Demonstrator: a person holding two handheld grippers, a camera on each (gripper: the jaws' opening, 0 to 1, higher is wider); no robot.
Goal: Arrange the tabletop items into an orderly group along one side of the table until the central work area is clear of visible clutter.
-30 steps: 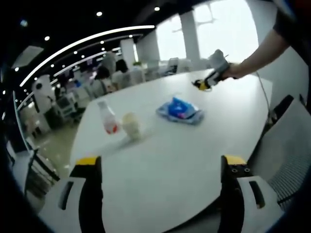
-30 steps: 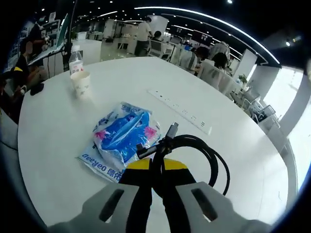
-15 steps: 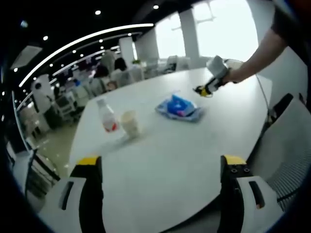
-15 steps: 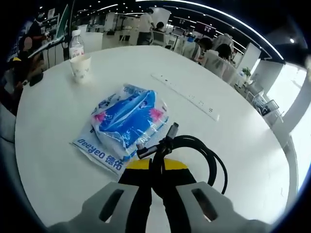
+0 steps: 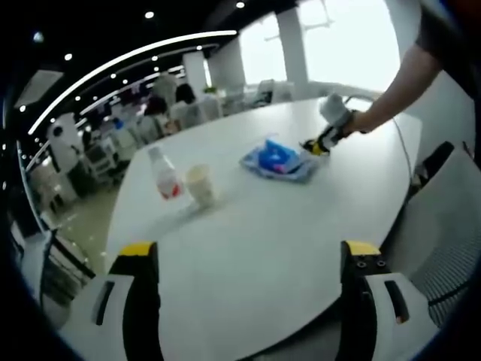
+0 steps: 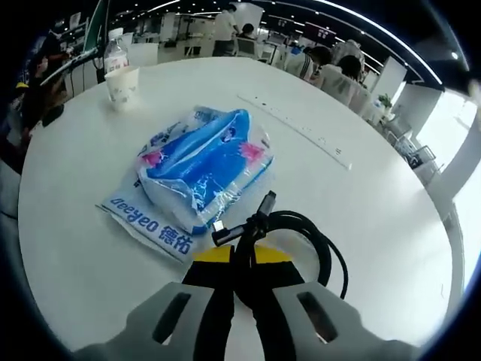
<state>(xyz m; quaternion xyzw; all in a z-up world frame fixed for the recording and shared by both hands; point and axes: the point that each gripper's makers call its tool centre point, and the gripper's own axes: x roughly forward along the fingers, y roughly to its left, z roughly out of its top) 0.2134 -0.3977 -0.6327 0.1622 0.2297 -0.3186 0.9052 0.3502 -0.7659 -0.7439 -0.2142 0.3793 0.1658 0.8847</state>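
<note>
Closer now: coiled black cable [image 6: 301,241], blue crinkled packet [image 6: 199,167].

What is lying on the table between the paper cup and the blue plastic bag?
Nothing: in the right gripper view, bare white table lies between the paper cup and the blue plastic bag.

Around your table: an open office, lit from above.

Past the far edge you see people [image 6: 331,64] seated at desks, and one standing person [image 6: 225,30] further back. Curved light strips [image 5: 128,64] and round spotlights run across the dark ceiling. A white pillar [image 5: 289,41] stands between bright windows [image 5: 353,37]. A grey mesh chair [image 5: 443,241] sits just beside the table's near edge, on your right.
</note>
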